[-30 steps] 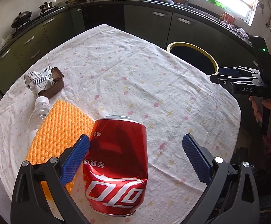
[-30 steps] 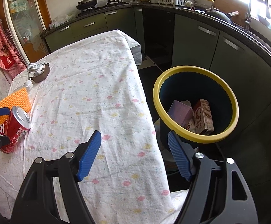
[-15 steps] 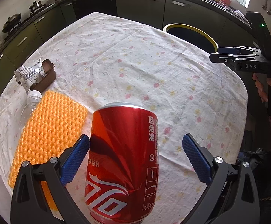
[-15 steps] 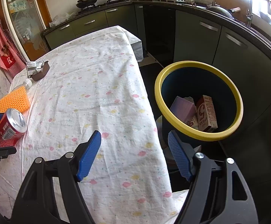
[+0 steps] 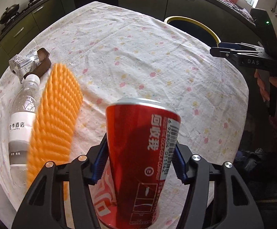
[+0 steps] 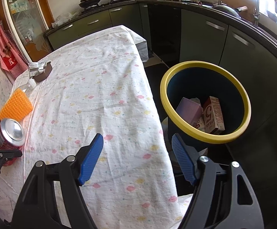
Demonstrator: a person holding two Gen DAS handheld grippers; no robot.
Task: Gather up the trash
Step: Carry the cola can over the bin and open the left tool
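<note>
Jaws of your left gripper [image 5: 139, 164] had just been closing, and by this moment their blue pads sat against both sides of the red cola can [image 5: 142, 158]: half a second earlier they stood wide with the can loose between them. The can stood upright on the counter [image 5: 157, 61], near its edge on your side, gripped low on its body (its silver top showed clearly in the right wrist view). That meant the pick was made, in my judgement, and what remained for this piece was a lift and a carry across to the yellow-rimmed bin [image 6: 205, 103], which stood on the floor just beyond the counter's far side.

Beside the can lay the orange sponge mat [image 5: 56, 122], then the clear plastic bottle [image 5: 22, 118] on its side, and further off a crumpled wrapper [image 5: 22, 64] against a small brown tray [image 5: 43, 61]. These were not yet collected.

Your right gripper [image 6: 136, 158] held its jaws wide and empty, between counter edge and bin, where two cartons [image 6: 215, 112] already lay inside.
</note>
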